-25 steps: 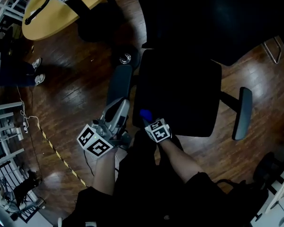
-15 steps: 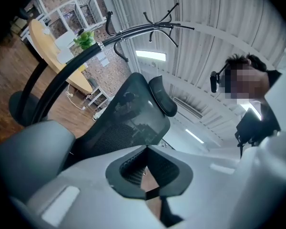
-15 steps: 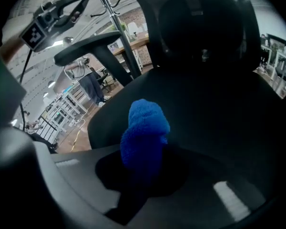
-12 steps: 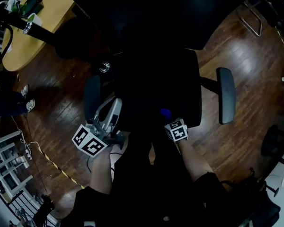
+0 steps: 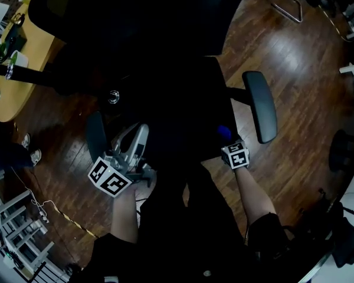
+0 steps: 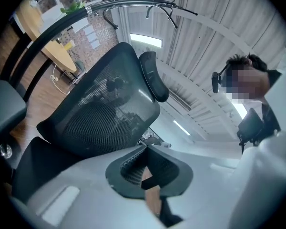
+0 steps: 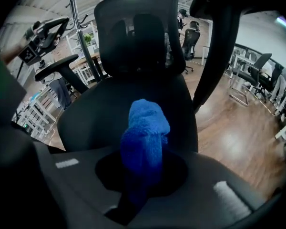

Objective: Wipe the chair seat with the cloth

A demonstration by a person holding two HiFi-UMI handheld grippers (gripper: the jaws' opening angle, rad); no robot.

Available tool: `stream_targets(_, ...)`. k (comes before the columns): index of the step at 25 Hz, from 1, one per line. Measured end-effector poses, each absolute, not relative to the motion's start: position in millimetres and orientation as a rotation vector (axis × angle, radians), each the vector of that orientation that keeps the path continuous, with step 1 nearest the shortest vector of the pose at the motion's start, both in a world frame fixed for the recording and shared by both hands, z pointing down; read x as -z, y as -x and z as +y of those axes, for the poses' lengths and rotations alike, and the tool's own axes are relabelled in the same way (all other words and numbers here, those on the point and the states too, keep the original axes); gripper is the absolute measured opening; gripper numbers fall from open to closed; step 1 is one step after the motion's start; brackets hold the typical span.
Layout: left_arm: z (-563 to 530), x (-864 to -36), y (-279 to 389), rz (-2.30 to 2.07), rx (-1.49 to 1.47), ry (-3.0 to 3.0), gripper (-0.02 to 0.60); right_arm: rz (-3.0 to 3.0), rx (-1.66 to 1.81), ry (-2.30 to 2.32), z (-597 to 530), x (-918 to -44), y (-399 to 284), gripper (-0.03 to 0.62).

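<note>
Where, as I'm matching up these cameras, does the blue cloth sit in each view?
Head view: the fluffy blue cloth is right of centre, at the right edge of the black chair seat, just ahead of the right claw.
Left gripper view: not in it.
Right gripper view: dead centre, pinched in the right claw over the seat.
Shared landmark: the dark padded armrest on the person's left.

Office: mesh swivel chair [image 7: 138, 37], wood desk [image 5: 9, 102], coat rack [image 7: 78, 23], more chairs in bkgd.
</note>
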State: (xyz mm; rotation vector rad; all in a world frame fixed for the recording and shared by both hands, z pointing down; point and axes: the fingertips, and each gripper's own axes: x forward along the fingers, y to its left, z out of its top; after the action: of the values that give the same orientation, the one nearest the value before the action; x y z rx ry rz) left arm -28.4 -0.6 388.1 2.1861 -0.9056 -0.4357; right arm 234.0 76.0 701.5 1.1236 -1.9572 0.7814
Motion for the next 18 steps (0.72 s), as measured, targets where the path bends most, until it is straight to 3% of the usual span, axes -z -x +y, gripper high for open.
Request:
stream_targets(7, -8.1, -387.6, 35.9, -0.944, 0.466, -2.169, -0.008, -2.003, -0.75, -1.203, 28.0, -675.6, -214.6, 0.037)
stream_targets(18, -23.0, -391.1, 76.8, -1.01, 0.569, -2.098, -0.008, -2.235, -0.639, -0.946, -134.7, -648.3, -33.3, 0.038)
